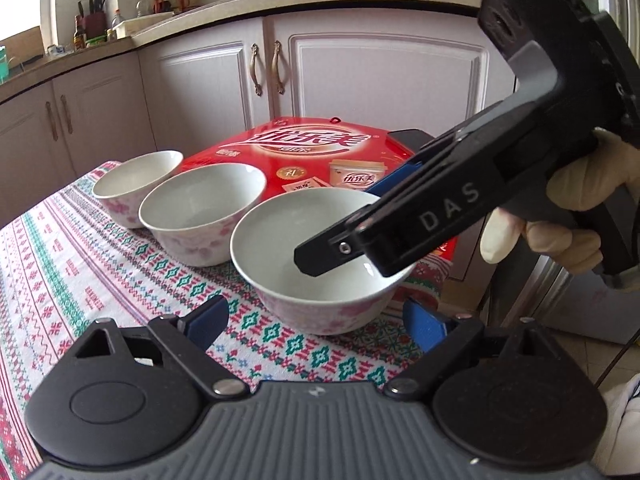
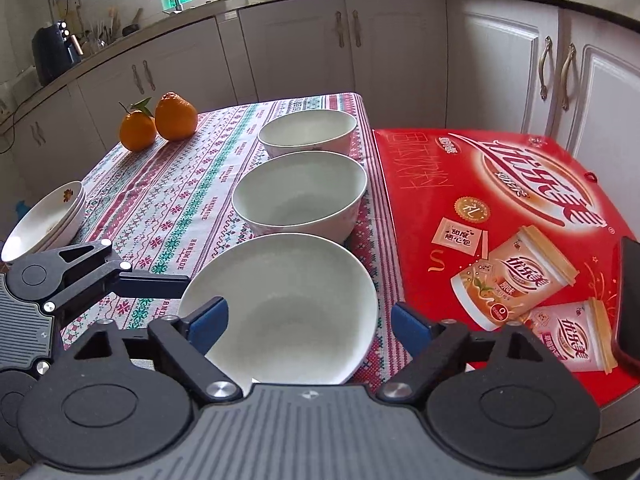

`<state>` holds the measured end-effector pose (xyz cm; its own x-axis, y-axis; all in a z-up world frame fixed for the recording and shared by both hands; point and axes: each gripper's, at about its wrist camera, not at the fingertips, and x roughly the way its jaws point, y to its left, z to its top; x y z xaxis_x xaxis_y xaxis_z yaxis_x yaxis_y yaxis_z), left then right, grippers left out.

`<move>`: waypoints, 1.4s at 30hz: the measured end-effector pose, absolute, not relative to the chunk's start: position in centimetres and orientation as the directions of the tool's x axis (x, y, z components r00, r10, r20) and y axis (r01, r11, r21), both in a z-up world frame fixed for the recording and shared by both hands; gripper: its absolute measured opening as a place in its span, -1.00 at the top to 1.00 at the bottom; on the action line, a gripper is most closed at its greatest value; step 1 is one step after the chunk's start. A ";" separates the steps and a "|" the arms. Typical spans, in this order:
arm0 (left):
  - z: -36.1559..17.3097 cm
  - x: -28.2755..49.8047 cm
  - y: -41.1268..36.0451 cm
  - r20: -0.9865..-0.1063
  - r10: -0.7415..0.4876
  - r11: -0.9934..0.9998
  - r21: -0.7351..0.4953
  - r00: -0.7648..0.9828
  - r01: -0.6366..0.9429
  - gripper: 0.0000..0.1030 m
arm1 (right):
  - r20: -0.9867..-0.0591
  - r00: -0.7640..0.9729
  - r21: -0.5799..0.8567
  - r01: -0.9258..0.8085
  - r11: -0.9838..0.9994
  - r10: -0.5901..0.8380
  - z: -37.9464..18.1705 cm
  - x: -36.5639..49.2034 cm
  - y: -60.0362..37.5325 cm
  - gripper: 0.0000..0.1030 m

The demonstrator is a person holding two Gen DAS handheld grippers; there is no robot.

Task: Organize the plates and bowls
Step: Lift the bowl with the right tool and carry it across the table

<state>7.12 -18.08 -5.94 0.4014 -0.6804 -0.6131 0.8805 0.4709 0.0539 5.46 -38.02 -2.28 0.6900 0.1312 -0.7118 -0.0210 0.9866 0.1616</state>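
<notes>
Three bowls lined in row on patterned tablecloth (image 2: 168, 200), beside red box (image 2: 500, 208); likely staged for nesting. Nearest bowl (image 2: 288, 304) straddled at rim by right gripper (image 2: 308, 324), jaws part open, gripping nothing. Left gripper (image 1: 316, 320) spread wide before same bowl, empty. Stacked plates (image 2: 48, 224) at far table edge, count unclear. Two oranges (image 2: 160, 122).

"DAS" on right hand-held gripper (image 1: 394, 218)

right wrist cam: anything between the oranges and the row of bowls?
Nothing: only bare patterned tablecloth lies between the oranges and the row of bowls. The right wrist view shows it; the left wrist view leaves the oranges out.
</notes>
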 end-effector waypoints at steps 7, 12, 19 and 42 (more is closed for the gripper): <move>-6.0 7.4 -18.5 -0.606 -0.693 0.462 0.043 0.391 0.886 -0.68 | -0.716 0.675 0.218 -0.021 0.976 0.175 -2.4 6.0 -38.9 -0.57; -5.9 7.4 -18.4 -0.600 -0.701 0.459 0.035 0.386 0.888 -0.59 | -0.718 0.664 0.253 -0.027 0.967 0.206 -2.6 6.1 -39.1 -0.48; -5.9 7.7 -18.3 -0.603 -0.705 0.450 0.025 0.372 0.893 -0.56 | -0.722 0.660 0.249 -0.032 0.968 0.208 -2.4 6.1 -38.6 -0.48; -4.0 7.7 -10.4 -0.621 -0.617 0.604 0.019 0.482 0.797 -0.56 | -0.710 0.611 0.242 -0.255 0.936 0.350 -0.9 8.8 -30.1 -0.48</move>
